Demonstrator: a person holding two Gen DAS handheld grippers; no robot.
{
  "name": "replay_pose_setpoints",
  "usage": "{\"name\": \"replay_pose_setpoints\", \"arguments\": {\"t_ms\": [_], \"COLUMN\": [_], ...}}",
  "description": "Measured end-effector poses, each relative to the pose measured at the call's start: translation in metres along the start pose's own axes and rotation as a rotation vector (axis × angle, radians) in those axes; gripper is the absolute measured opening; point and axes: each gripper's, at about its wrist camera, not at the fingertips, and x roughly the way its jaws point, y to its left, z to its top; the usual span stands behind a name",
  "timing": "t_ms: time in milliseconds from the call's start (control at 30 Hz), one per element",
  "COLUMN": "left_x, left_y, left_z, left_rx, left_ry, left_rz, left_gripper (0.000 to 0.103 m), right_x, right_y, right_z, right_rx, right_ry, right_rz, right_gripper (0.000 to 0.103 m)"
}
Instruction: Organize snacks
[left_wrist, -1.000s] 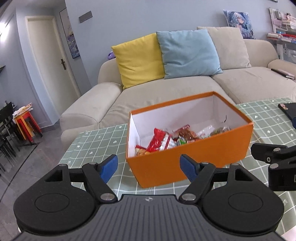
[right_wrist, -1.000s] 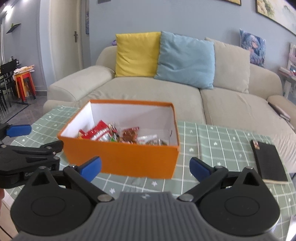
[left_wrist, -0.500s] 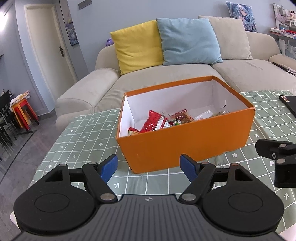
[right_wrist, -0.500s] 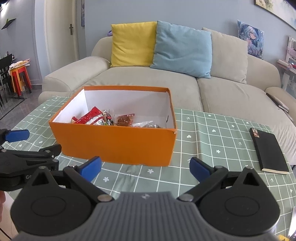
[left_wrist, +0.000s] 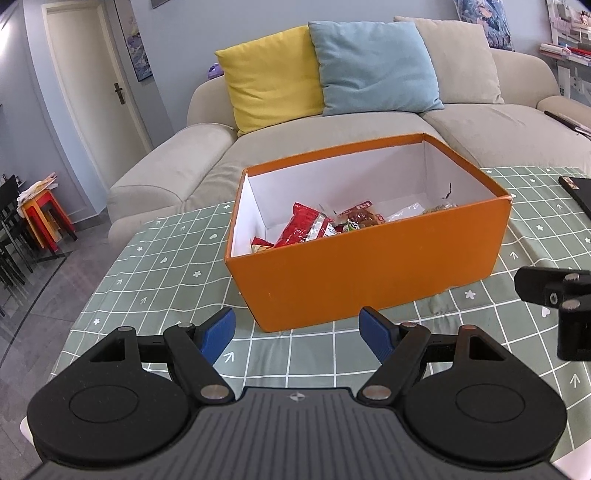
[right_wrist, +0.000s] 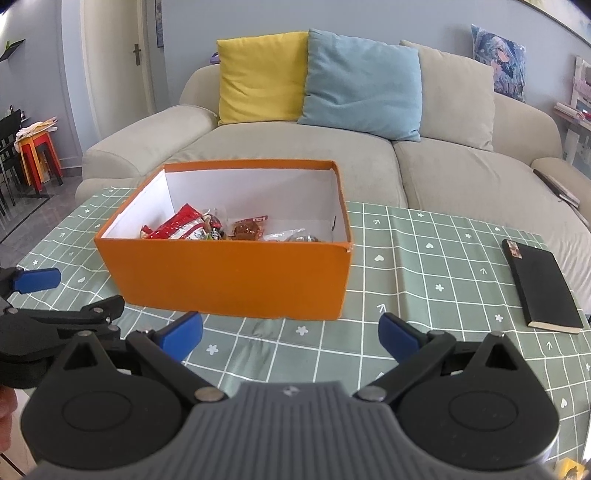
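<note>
Behind the table, a beige sofa (right_wrist: 295, 162) with yellow, blue and beige cushions. On the checked green tablecloth (right_wrist: 424, 258), an orange box (right_wrist: 236, 273) with white inside, open-topped, holding the snacks (right_wrist: 192, 227) heaped toward its near-left part: red packets, a brown one, clear wrappers. Right of the box and well apart, a black notebook (right_wrist: 541, 291). Nearest, left gripper (left_wrist: 297, 334) and right gripper (right_wrist: 290, 334), both above the cloth just short of the box, fingers spread wide, holding nothing.

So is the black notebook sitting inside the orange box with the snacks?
No, the black notebook lies flat on the green checked tablecloth, well to the right of the orange box and apart from it.
</note>
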Motion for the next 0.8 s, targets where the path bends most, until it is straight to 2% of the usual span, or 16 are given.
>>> {"name": "replay_pose_setpoints", "arguments": {"t_ms": [800], "left_x": [-0.0087], "left_y": [0.0038], "left_z": [0.0023], "left_rx": [-0.019], "left_ry": [-0.015], "left_rz": [-0.004], "left_gripper": [0.089], "right_x": [-0.0099], "right_y": [0.0048], "right_z": [0.0012], "right_rx": [-0.02], "right_ry": [-0.012], "right_rz": [-0.001], "right_gripper": [0.098]}}
